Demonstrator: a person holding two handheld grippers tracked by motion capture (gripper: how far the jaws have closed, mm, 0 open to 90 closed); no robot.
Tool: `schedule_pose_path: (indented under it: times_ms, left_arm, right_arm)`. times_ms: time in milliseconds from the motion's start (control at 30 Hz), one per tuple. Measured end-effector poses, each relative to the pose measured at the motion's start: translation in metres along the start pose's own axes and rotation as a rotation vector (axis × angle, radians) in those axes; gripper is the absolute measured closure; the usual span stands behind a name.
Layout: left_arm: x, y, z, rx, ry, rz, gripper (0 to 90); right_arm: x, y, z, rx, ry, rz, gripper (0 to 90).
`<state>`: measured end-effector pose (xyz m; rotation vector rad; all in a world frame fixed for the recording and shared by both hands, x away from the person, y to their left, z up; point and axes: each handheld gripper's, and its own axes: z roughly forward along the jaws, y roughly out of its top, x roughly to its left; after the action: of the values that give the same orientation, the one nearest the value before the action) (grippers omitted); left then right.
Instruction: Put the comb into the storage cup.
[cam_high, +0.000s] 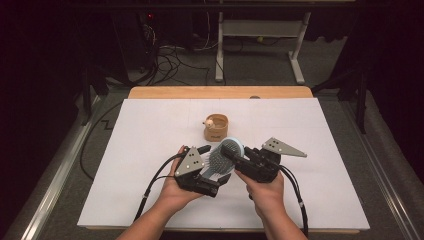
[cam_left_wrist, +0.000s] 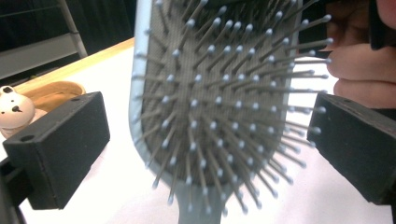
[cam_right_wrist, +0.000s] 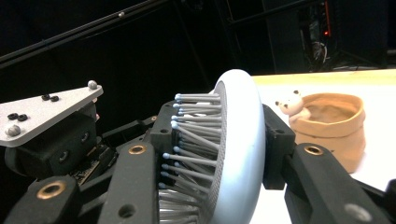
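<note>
Brush passes from one gripper to the other

The brush (cam_high: 223, 156) hangs in the air just in front of the cup (cam_high: 216, 127). The right gripper (cam_high: 235, 157) has its jaws clamped on the brush head. The left gripper (cam_high: 216, 165) has its jaws wide apart around the brush, not touching it. To do this well, the right gripper should hold tight while the left one backs straight away from the bristles. The desk (cam_high: 150, 150) is white and bare near the cup. The room behind is dark, with cables on the floor.
</note>
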<state>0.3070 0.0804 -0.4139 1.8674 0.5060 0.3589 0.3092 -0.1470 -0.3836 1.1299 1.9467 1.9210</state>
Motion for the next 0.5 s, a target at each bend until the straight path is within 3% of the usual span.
schedule_pose_path:
  times_ms: [200, 500]
  left_arm:
    - [0.003, -0.001, -0.004, -0.02, -0.019, -0.003, 0.0]
    - [0.012, -0.005, -0.018, -0.052, -0.008, -0.023, 0.0]
  right_arm:
    - [-0.002, 0.003, -0.005, -0.01, -0.023, -0.024, 59.6]
    - [-0.008, 0.005, -0.011, -0.016, -0.054, -0.057, 59.5]
